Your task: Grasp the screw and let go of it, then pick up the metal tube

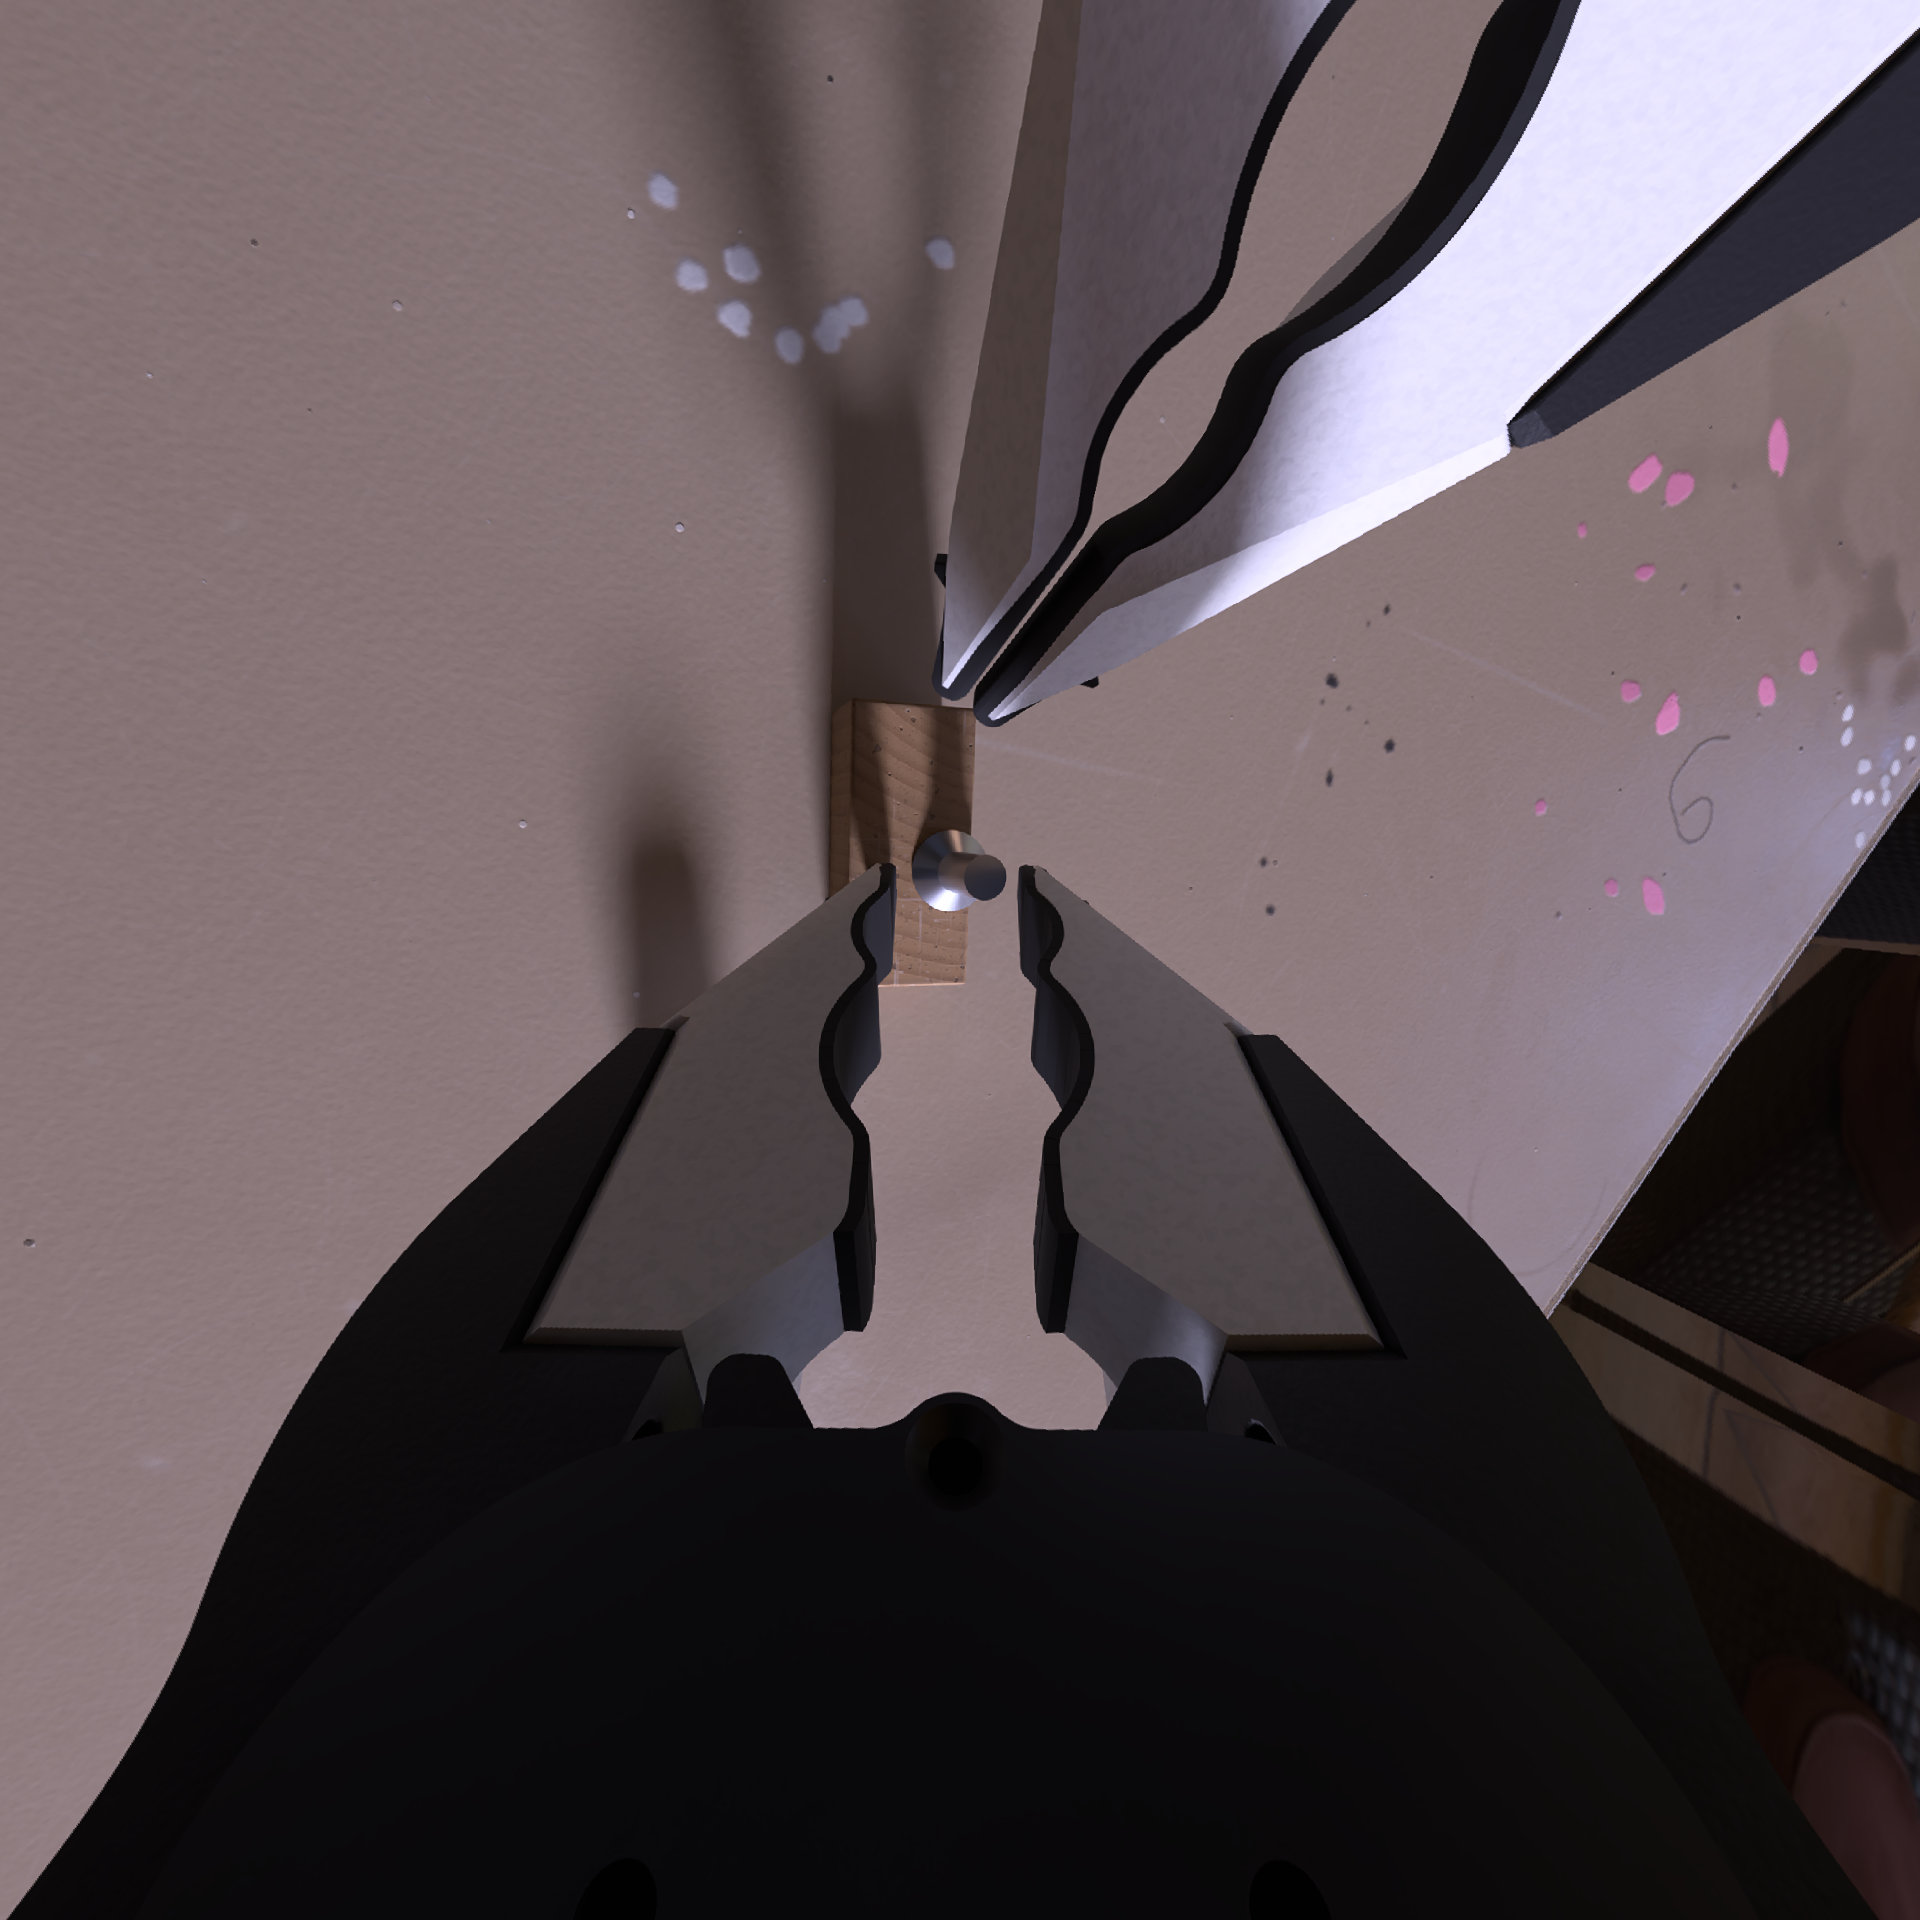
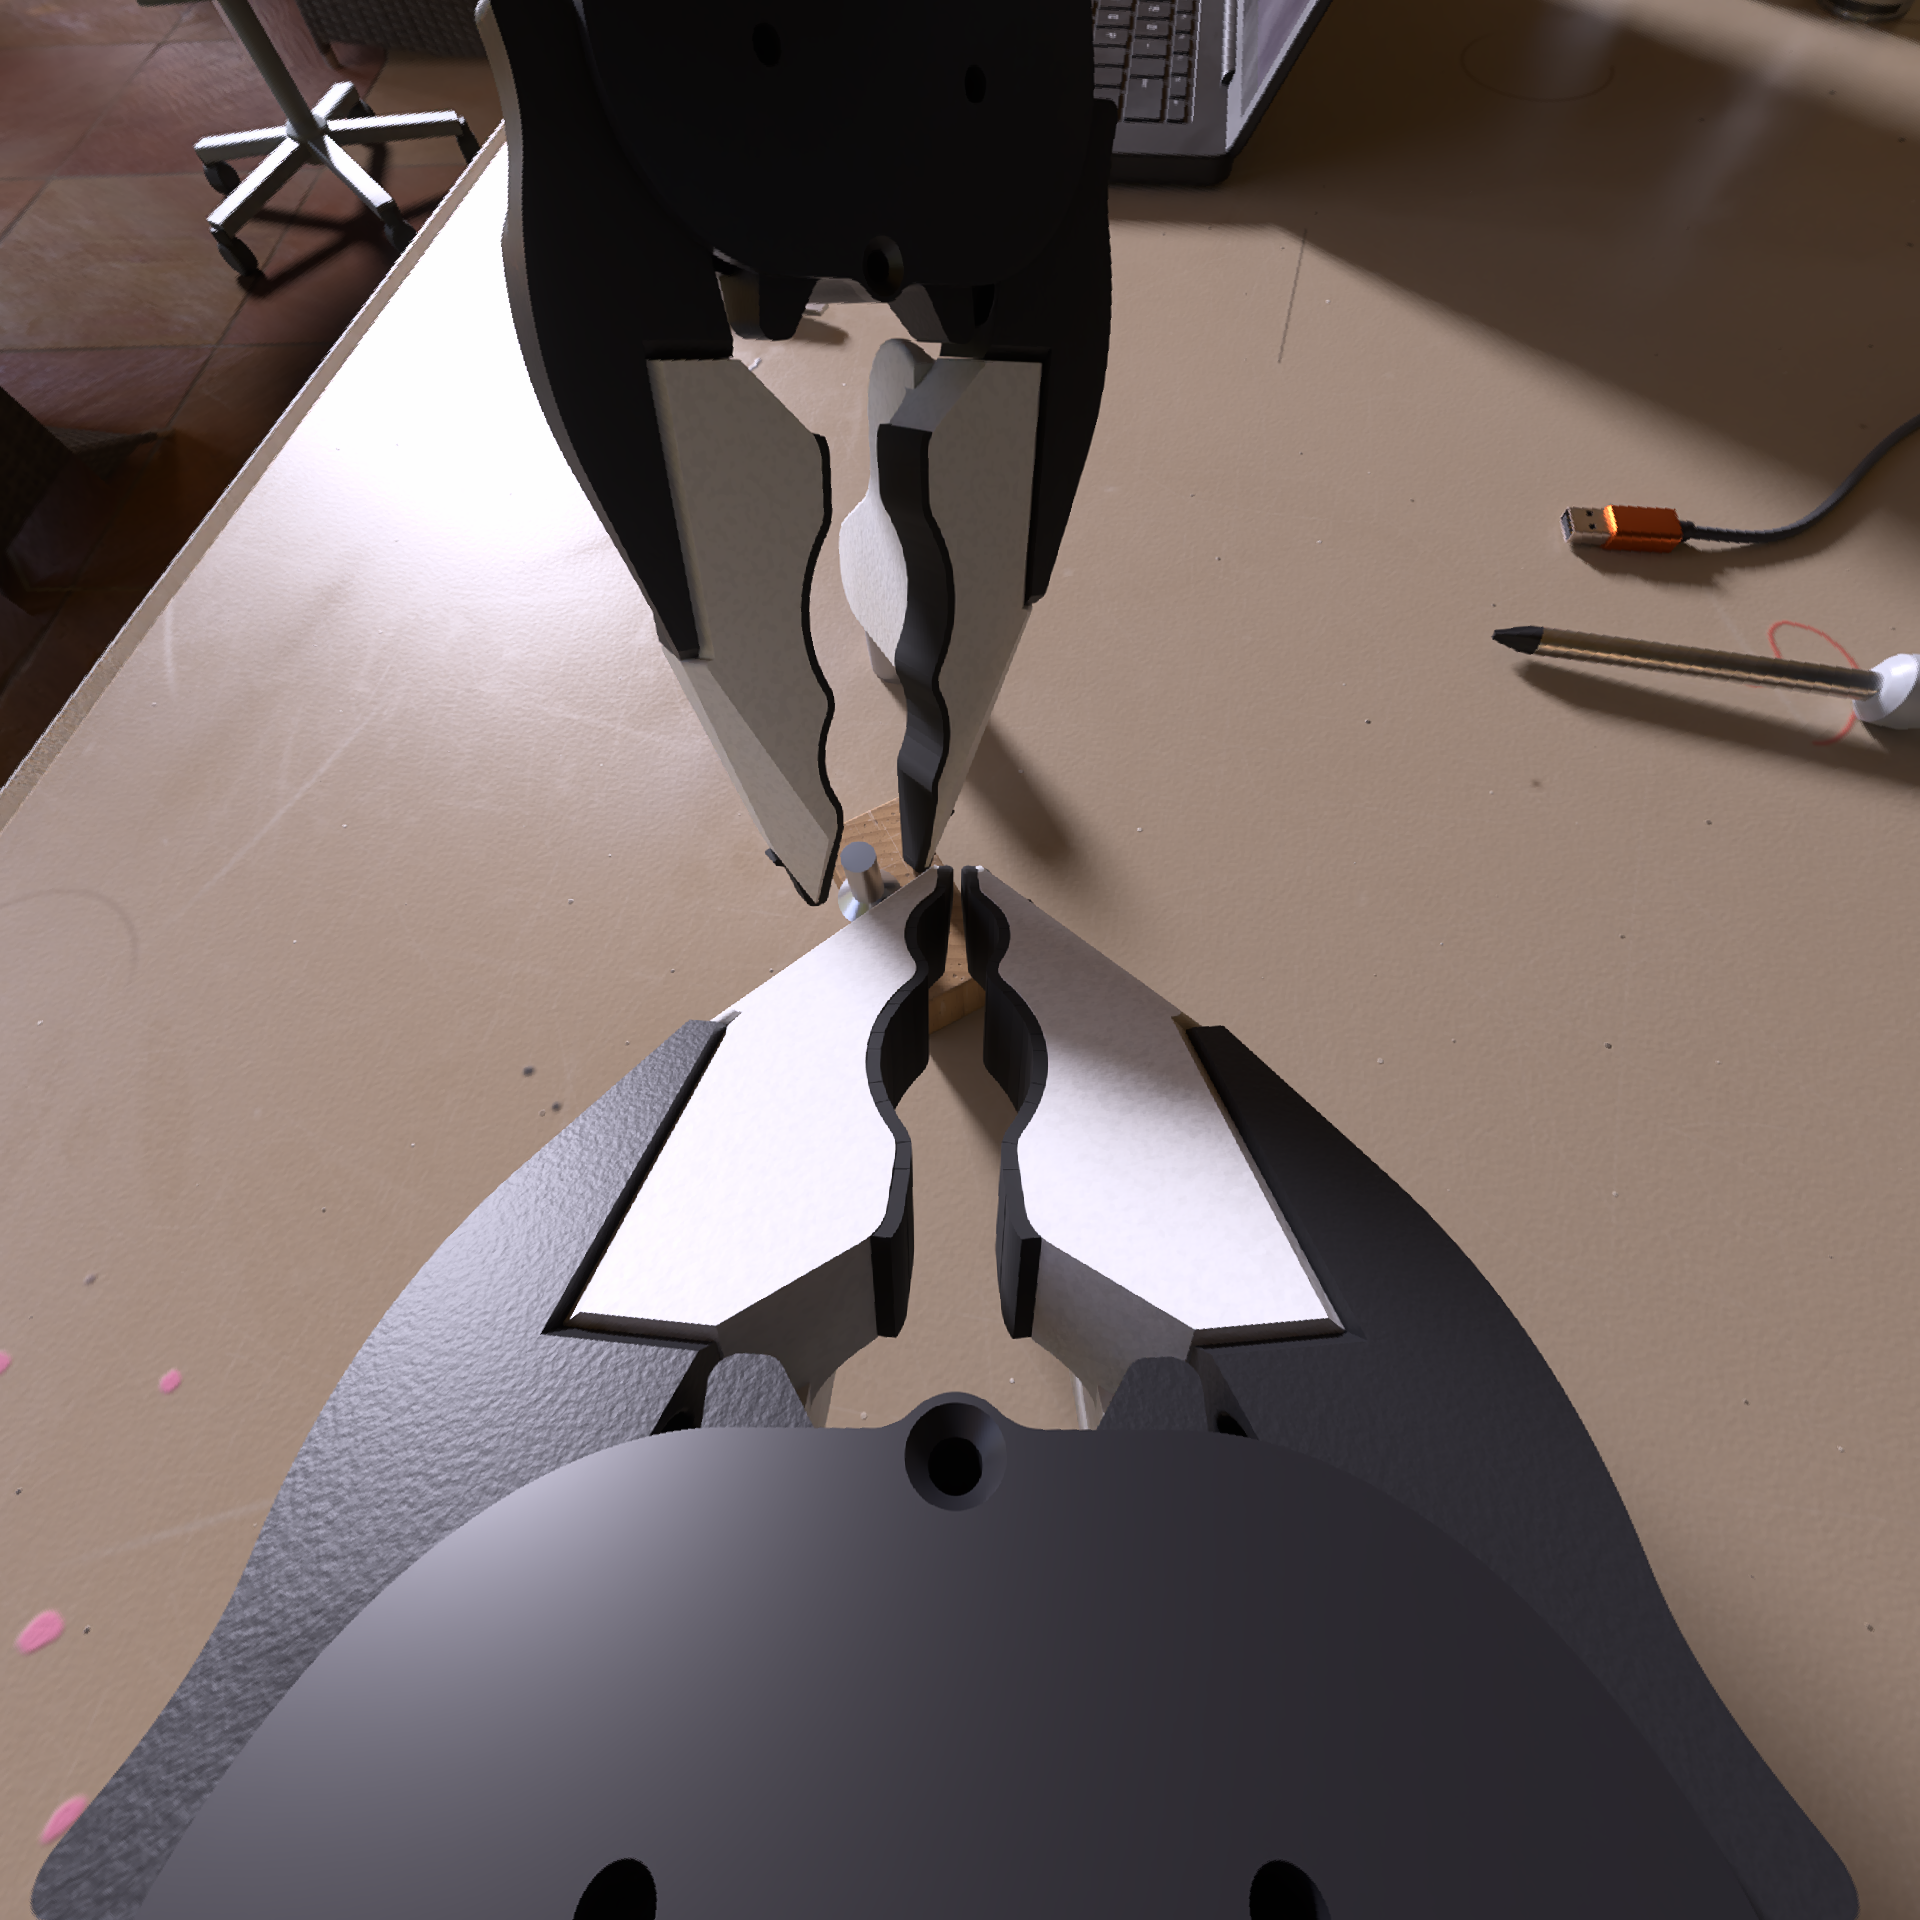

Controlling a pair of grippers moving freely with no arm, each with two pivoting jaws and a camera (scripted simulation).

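Note:
A small silver screw (image 1: 958, 883), a round shaft on a wider head, stands on a little wooden block (image 1: 894, 790) on the beige table (image 1: 416, 727). My left gripper (image 1: 956, 881) is open, one fingertip on each side of the screw with a small gap on both sides. My right gripper (image 1: 975, 701) comes in from the far side, jaws shut and empty, tips just above the block's far end. In the right wrist view the right gripper (image 2: 956, 878) is shut over the block (image 2: 958, 1006), and the left gripper (image 2: 868, 878) straddles the screw (image 2: 860, 871).
A pen-like metal rod (image 2: 1683, 665) with a black tip and a white ball end lies at the right, with an orange USB plug (image 2: 1636, 527) on a cable behind it. A laptop (image 2: 1174, 83) stands at the back. The table edge (image 2: 260, 499) runs along the left, with a chair base (image 2: 312, 156) beyond it.

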